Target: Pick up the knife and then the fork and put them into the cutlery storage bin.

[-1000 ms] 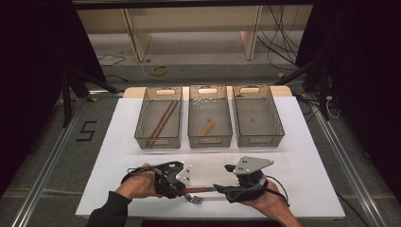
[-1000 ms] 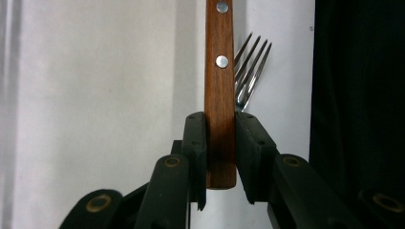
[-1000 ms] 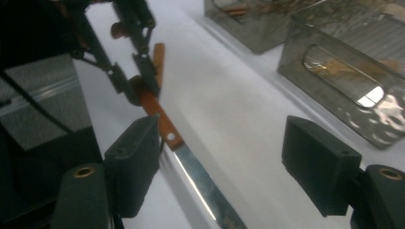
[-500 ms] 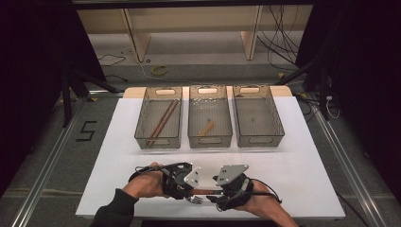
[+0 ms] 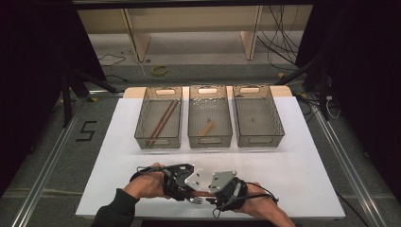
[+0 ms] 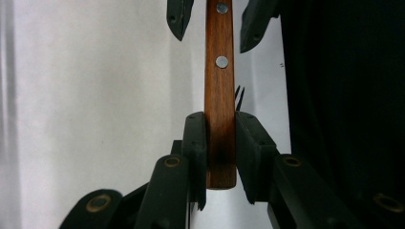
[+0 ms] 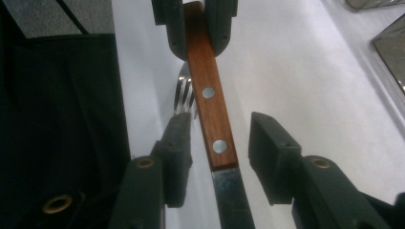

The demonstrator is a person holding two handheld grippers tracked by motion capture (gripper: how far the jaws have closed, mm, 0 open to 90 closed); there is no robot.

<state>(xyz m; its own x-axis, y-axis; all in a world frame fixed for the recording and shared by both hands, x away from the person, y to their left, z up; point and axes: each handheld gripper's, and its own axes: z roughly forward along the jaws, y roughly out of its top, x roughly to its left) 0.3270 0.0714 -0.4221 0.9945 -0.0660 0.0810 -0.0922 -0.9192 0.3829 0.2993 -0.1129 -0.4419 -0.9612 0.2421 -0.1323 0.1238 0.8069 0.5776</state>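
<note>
My left hand-held gripper [image 6: 220,143] clamps the knife's wooden handle [image 6: 219,95] low over the near tabletop [image 5: 302,175]; my right hand-held gripper [image 7: 217,157], jaws just closing, straddles it ungripped. Handover unfinished; binning remains.

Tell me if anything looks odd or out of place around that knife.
One thing: a fork lies on the white table right beside the wooden-handled knife, which the left tongs grip by its handle end. The right tongs straddle it, not yet pressing.
</note>
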